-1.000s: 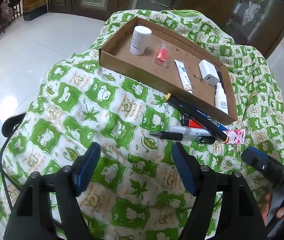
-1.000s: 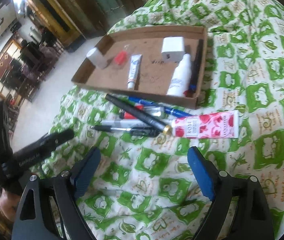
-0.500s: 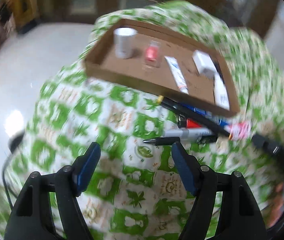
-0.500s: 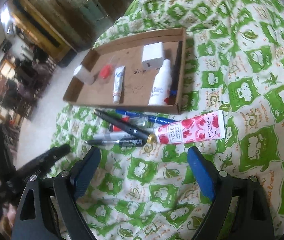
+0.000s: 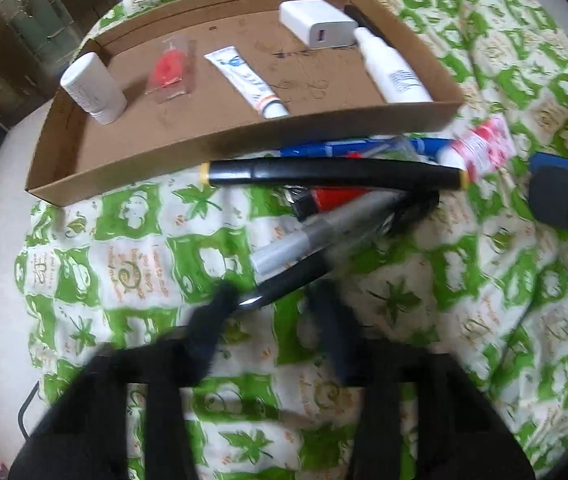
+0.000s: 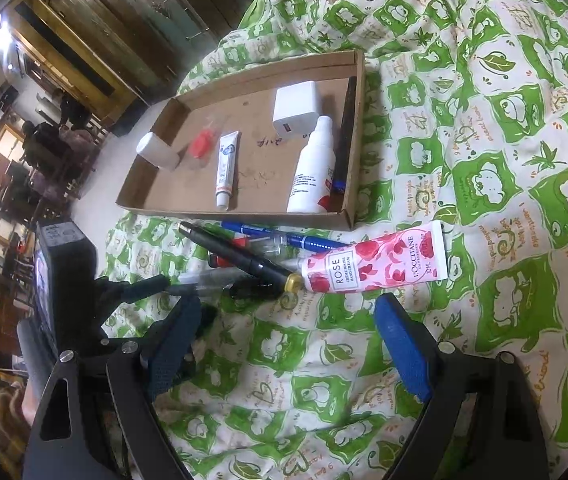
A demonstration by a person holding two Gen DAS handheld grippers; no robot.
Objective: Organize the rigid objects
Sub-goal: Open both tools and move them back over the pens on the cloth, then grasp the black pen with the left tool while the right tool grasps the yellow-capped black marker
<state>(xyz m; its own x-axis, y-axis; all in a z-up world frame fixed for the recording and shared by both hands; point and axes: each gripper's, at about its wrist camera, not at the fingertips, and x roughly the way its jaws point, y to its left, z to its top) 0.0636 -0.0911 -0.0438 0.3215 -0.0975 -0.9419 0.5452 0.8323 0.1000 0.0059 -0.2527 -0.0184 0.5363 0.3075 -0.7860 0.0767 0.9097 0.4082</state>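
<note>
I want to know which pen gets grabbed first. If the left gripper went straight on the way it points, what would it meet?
Most likely the black pen, the nearest of the pile: its tip already lies between the closing jaws of the left gripper. The picture is blurred, so contact cannot be told.

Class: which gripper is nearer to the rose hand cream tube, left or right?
Right. The right gripper hangs open just in front of the hand cream, apart from it. The left gripper is at the far end of the pen pile, closing around a black pen.

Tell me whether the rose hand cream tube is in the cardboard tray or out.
Out. The rose hand cream tube lies on the green patterned cloth, beside the cardboard tray.
</note>
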